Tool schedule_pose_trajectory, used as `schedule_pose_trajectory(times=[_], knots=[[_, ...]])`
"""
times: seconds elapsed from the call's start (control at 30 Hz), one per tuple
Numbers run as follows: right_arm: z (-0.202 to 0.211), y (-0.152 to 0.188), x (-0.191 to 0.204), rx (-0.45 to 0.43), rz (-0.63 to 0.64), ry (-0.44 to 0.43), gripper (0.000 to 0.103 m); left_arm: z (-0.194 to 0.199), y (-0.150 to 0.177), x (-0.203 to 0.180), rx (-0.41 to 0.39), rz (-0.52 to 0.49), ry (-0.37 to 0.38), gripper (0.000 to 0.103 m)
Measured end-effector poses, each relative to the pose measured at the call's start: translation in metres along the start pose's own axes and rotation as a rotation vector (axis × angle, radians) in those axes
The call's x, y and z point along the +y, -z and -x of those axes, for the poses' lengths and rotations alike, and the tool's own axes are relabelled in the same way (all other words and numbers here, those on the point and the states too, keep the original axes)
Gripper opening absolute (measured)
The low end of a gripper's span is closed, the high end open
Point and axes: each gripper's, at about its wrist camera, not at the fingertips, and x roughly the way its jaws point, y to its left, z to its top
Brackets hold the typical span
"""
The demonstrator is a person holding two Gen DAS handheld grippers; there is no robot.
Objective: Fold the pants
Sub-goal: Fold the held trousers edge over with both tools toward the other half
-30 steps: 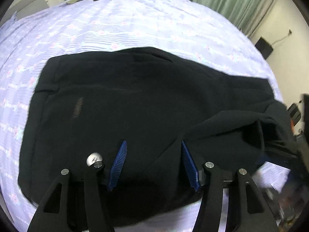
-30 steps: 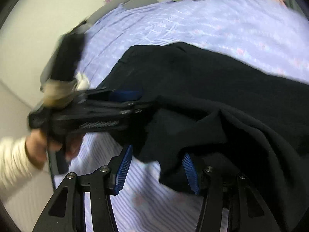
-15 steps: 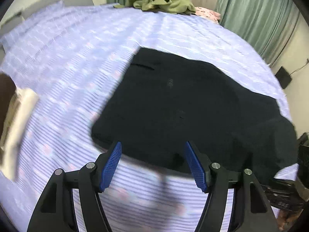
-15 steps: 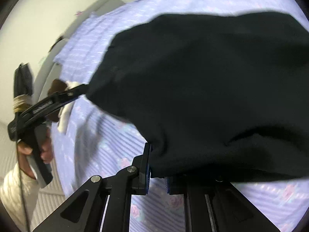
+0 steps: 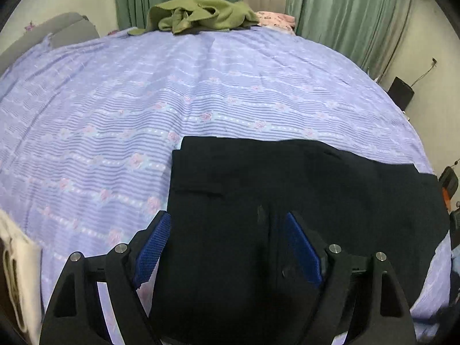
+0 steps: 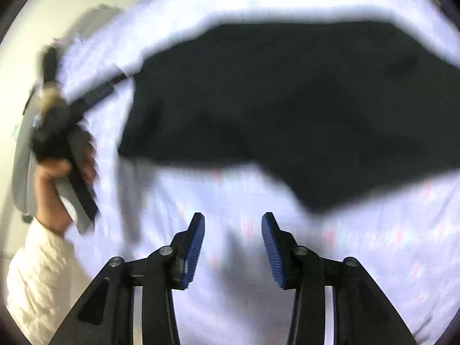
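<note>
- Pants: black, folded into a flat block on the lilac striped bedsheet, filling the 5 o'clock half of the left wrist view; the near edge runs under the camera and out of sight
- Left gripper: blue pads spread wide, hovering over the pants with dark cloth showing between the two fingers; whether the tips touch the fabric cannot be told
- Right gripper: fingers parted, nothing between them but pale sheet; the pants lie beyond the tips toward 12 o'clock, apart from the pads
- Right wrist view is heavily motion-blurred, so the cloth edges read only as a dark mass with a lobe hanging toward 5 o'clock
- Left hand: seen at 9 o'clock in the right wrist view, in a white sleeve, wrapped around its gripper handle; that gripper's fingers reach toward the pants' left edge
- Olive green garment: heaped at 12 o'clock on the far edge of the bed, with a pink patterned cloth just beside it at 1 o'clock
- Green curtains hang behind the bed; a small black box sits by the wall at 2 o'clock
</note>
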Motion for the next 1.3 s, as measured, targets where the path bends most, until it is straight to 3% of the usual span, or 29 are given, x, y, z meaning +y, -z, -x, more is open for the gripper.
schedule_pose_trajectory(times=[0.07,0.1,0.2,0.27,0.37,0.6,0.63,0.67,0.8,0.83,0.87,0.93,1.0,1.07,1.17,1.3], knots=[[0.007,-0.034,0.007,-0.165,0.029,0.046,0.058,-0.013,-0.006,0.022,0.020,0.103,-0.016,0.081],[0.005,-0.054,0.010,-0.222,0.044,0.024,0.059,-0.022,-0.010,0.037,0.038,0.176,-0.017,0.081],[-0.019,-0.113,0.020,-0.238,0.123,-0.016,0.059,-0.039,-0.013,0.070,0.067,0.344,0.019,0.075],[-0.041,-0.144,0.026,-0.203,0.194,-0.001,0.059,-0.044,-0.016,0.086,0.048,0.405,0.049,0.065],[-0.061,-0.161,0.024,-0.183,0.252,0.046,0.059,-0.048,-0.025,0.085,0.013,0.352,0.047,0.060],[-0.062,-0.150,0.012,-0.232,0.248,-0.009,0.059,-0.057,-0.039,0.055,0.013,0.197,0.103,0.058],[-0.072,-0.149,0.017,-0.228,0.250,-0.012,0.059,-0.058,-0.039,0.053,0.023,0.186,0.102,0.055],[-0.072,-0.148,0.017,-0.231,0.252,-0.015,0.059,-0.063,-0.039,0.049,0.043,0.178,0.108,0.046],[-0.072,-0.145,0.019,-0.254,0.286,-0.015,0.059,-0.072,-0.042,0.043,0.109,0.200,0.078,0.040],[-0.072,-0.145,0.020,-0.257,0.295,-0.012,0.059,-0.074,-0.041,0.044,0.133,0.221,0.077,0.031],[-0.069,-0.145,0.022,-0.263,0.301,-0.011,0.059,-0.071,-0.043,0.043,0.134,0.237,0.061,0.025],[-0.065,-0.144,0.023,-0.278,0.306,-0.010,0.059,-0.055,-0.049,0.034,0.081,0.170,0.016,0.014],[-0.058,-0.144,0.026,-0.301,0.319,-0.012,0.059,-0.033,-0.055,0.031,-0.003,0.139,-0.007,0.011],[-0.049,-0.143,0.028,-0.340,0.331,-0.011,0.059,-0.014,-0.062,0.045,-0.099,0.181,-0.035,0.008],[-0.039,-0.146,0.031,-0.391,0.344,0.014,0.059,-0.023,-0.062,0.070,-0.080,0.266,-0.082,0.005],[-0.044,-0.151,0.019,-0.375,0.309,0.016,0.059,-0.046,-0.052,0.050,-0.020,0.137,-0.203,0.007]])
